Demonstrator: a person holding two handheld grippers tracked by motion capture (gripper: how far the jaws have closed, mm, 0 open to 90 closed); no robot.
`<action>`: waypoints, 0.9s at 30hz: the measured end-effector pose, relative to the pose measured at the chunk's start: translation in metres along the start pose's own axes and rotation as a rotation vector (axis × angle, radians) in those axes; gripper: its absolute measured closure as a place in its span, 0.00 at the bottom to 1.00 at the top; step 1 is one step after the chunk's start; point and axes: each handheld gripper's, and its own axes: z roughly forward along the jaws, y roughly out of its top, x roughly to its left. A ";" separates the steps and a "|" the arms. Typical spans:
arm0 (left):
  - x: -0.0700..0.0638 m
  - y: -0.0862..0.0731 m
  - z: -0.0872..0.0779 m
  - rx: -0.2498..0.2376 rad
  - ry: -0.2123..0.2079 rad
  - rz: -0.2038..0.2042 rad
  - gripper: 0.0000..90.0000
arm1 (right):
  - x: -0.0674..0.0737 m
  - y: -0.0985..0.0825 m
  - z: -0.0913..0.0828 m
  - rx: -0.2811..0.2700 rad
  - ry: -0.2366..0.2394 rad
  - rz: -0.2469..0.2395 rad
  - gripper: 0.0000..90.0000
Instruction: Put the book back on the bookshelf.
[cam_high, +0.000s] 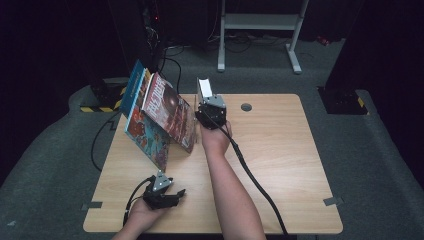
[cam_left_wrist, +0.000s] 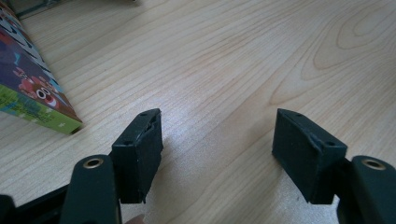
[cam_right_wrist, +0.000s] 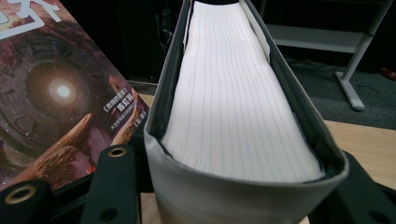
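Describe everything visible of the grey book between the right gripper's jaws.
The grey book is thick, with a smooth grey cover that looks like a soft jacket and a white page block showing faint lines between page bundles. It stands upright on the wooden table, closed, at the right of two slanting illustrated books. The right gripper straddles it, one jaw on each cover side; whether the pads press on it cannot be told.
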 end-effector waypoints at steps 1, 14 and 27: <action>0.000 0.000 0.000 0.000 -0.001 0.000 0.37 | 0.000 0.000 0.000 0.001 0.001 0.002 0.52; 0.000 0.000 0.000 -0.002 0.000 0.000 0.37 | -0.001 0.001 -0.002 0.007 0.028 -0.011 0.43; 0.000 0.000 0.001 0.000 0.000 -0.002 0.36 | -0.001 -0.002 -0.010 0.003 0.052 -0.016 0.39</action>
